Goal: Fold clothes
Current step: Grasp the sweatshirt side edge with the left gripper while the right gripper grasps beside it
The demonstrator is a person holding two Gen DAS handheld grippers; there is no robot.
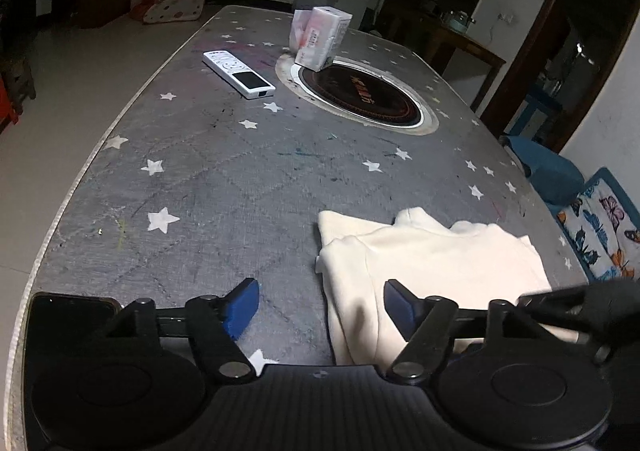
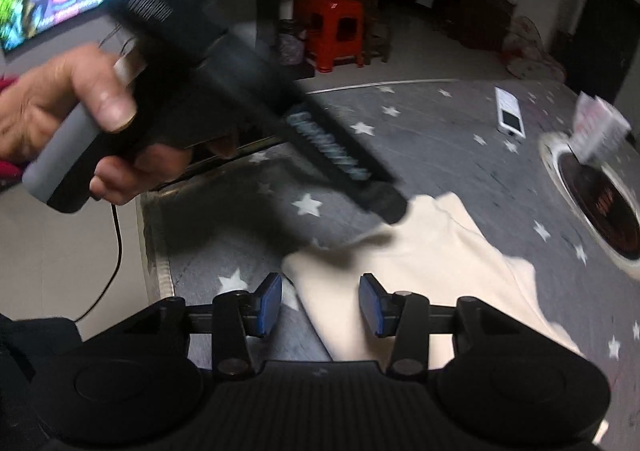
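A cream garment (image 1: 432, 263) lies partly folded on the grey star-patterned table (image 1: 224, 187). My left gripper (image 1: 320, 309) is open, its right finger over the garment's near left part, its left finger over bare table. In the right wrist view the garment (image 2: 424, 271) lies ahead. My right gripper (image 2: 320, 303) is open above the garment's near left corner, holding nothing. The left gripper tool (image 2: 224, 63), held in a hand, crosses that view, blurred; its tip is at the garment's far edge.
A white remote (image 1: 239, 73), a white box (image 1: 322, 37) and a round inset cooktop (image 1: 360, 95) sit at the table's far end. A dark phone (image 1: 68, 311) lies near the left edge. A red stool (image 2: 336, 33) stands on the floor.
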